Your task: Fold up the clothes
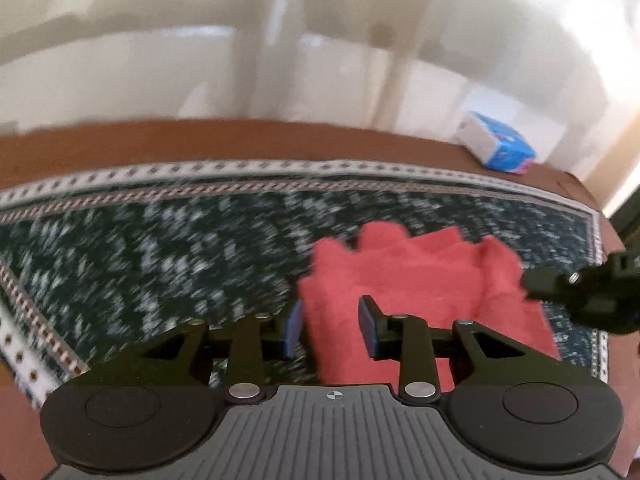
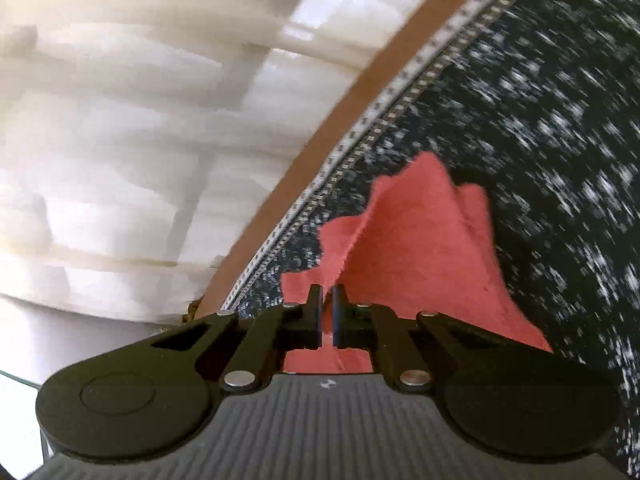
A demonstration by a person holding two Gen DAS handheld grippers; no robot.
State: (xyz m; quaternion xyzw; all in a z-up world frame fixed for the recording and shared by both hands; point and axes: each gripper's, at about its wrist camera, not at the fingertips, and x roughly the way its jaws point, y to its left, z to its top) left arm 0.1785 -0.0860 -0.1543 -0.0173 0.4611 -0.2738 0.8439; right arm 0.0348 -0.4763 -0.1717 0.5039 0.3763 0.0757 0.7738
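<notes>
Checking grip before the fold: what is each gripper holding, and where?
Right gripper pinches the red cloth at its edge; left gripper is open, holding nothing.

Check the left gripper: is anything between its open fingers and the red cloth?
Nothing visible. The left gripper is open, with the red cloth directly between and ahead of its fingers on the patterned rug. The right gripper is already shut on the cloth's other side.
</notes>
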